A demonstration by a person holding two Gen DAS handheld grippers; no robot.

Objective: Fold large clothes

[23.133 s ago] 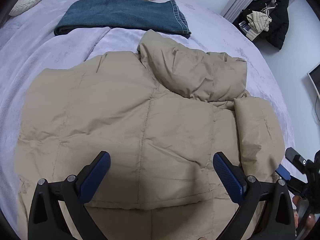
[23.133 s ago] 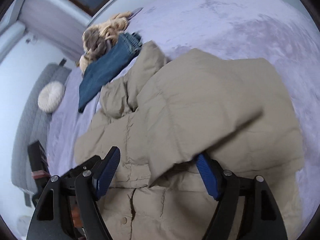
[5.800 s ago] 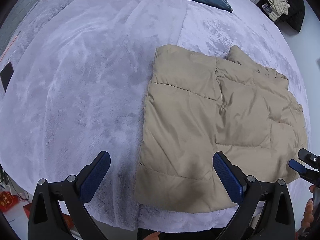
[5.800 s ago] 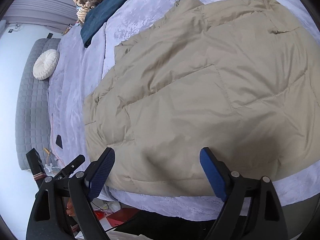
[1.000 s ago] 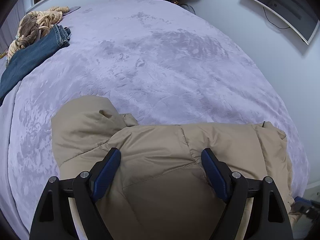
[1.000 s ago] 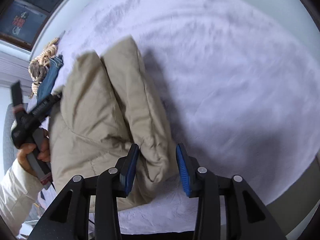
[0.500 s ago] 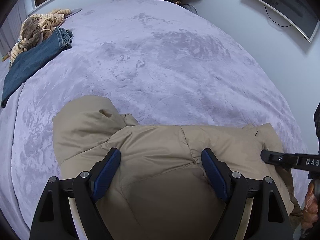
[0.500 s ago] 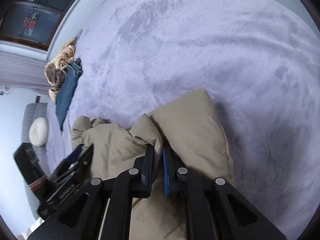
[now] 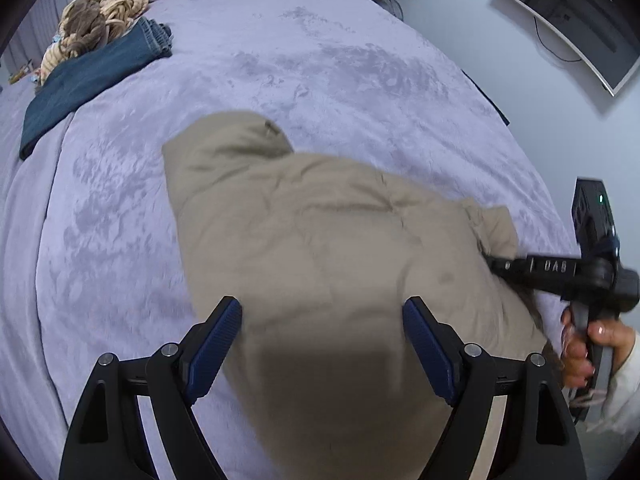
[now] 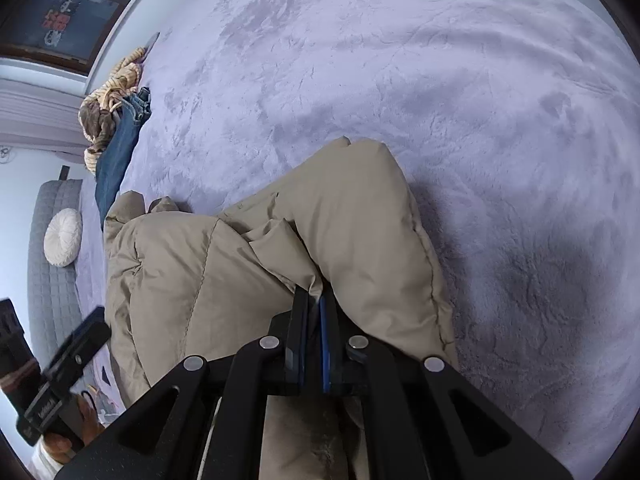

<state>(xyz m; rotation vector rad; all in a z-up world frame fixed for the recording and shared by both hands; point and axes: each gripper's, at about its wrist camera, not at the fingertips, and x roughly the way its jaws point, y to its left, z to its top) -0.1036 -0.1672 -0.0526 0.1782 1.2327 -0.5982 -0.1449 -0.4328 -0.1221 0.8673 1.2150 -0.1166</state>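
Right claw clamped on a fold of the tan puffer jacket; a second ago its jaws stood apart around that edge, so the grip is new. Left claw wide open, hovering over the jacket's near end, gripping nothing. Jacket lies bundled on the lavender bed, hood end toward 11 o'clock in the left view, and looks lifted and dragged compared with half a second back. Jeans well apart at 10 o'clock. Judgement: final fold or repositioning under way; slippery fill may spring open.
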